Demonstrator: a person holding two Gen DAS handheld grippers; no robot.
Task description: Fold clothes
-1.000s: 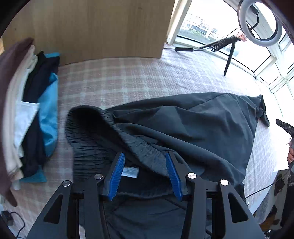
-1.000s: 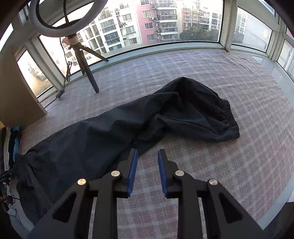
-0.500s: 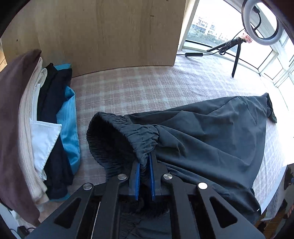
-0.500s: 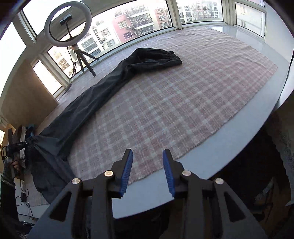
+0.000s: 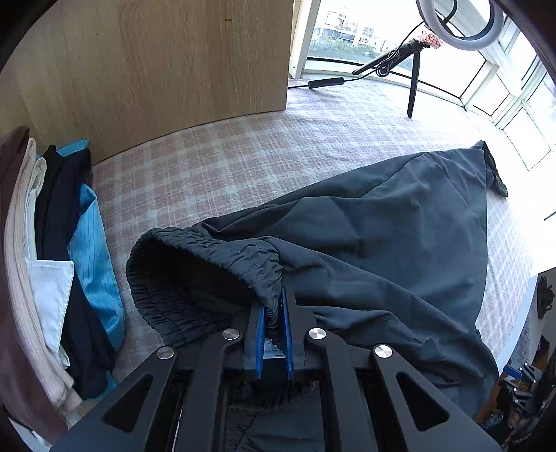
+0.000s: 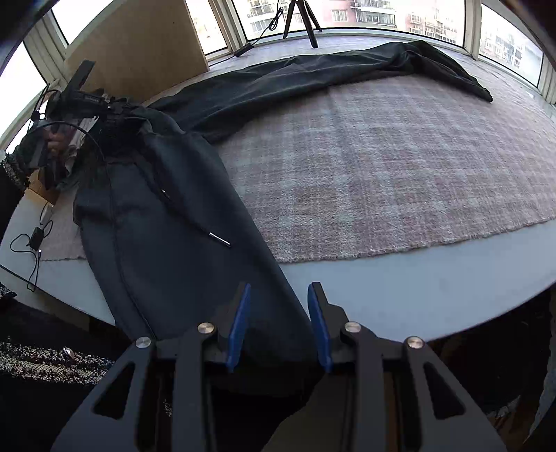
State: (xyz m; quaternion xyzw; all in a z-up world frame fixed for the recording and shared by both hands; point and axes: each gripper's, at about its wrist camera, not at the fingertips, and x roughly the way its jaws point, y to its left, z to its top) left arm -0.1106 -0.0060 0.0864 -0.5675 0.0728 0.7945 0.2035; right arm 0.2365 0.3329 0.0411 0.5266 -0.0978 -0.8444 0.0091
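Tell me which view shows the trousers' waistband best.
Left wrist view: the gathered waistband fills the centre, pinched in the left gripper. The right wrist view shows it only small, dark and far off.

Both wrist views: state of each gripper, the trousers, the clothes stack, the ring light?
Left gripper: shut on the elastic waistband.
Right gripper: open, empty, over the hanging trouser leg.
Dark grey trousers: unfolded, one leg draped off the table edge.
Stack of folded clothes: folded, piled.
Ring light on tripod: upright; lit or not, cannot tell.
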